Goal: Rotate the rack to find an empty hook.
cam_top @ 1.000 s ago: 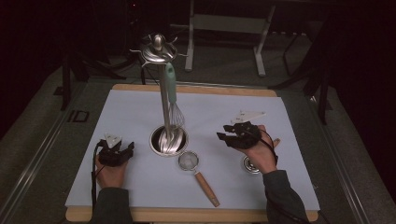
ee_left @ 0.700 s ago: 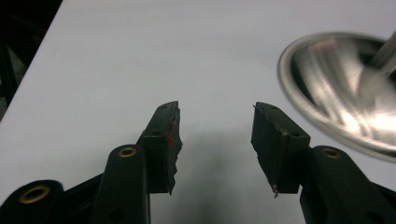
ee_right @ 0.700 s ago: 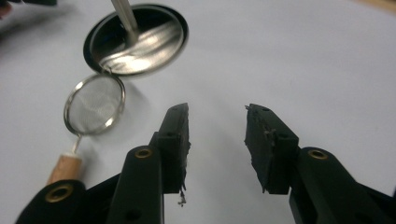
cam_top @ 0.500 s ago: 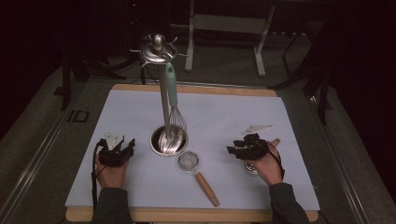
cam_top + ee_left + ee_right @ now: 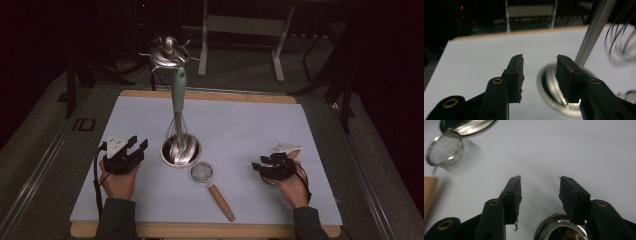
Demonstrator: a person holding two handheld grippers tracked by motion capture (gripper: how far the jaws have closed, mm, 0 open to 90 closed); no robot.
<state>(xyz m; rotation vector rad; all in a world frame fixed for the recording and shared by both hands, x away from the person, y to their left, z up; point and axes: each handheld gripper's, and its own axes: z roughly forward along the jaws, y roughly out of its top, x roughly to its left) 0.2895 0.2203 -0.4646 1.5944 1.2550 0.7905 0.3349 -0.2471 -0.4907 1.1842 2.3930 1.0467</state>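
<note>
Right tool [image 5: 276, 166] hangs w/ jaws wide, just been opening, nothing between, over a small steel cup [image 5: 560, 230] near table's [image 5: 250, 125] right edge; left tool [image 5: 125, 152], jaws wide but just narrowing on nothing, sits beside the bowl [image 5: 180, 150]: a skewed descent could tip the cup.

A mint-green whisk handle [image 5: 179, 92], a shiny steel bowl [image 5: 180, 150], a brown-handled strainer [image 5: 202, 173], a pale blue-white surface [image 5: 250, 130], black tongs [image 5: 126, 150].
</note>
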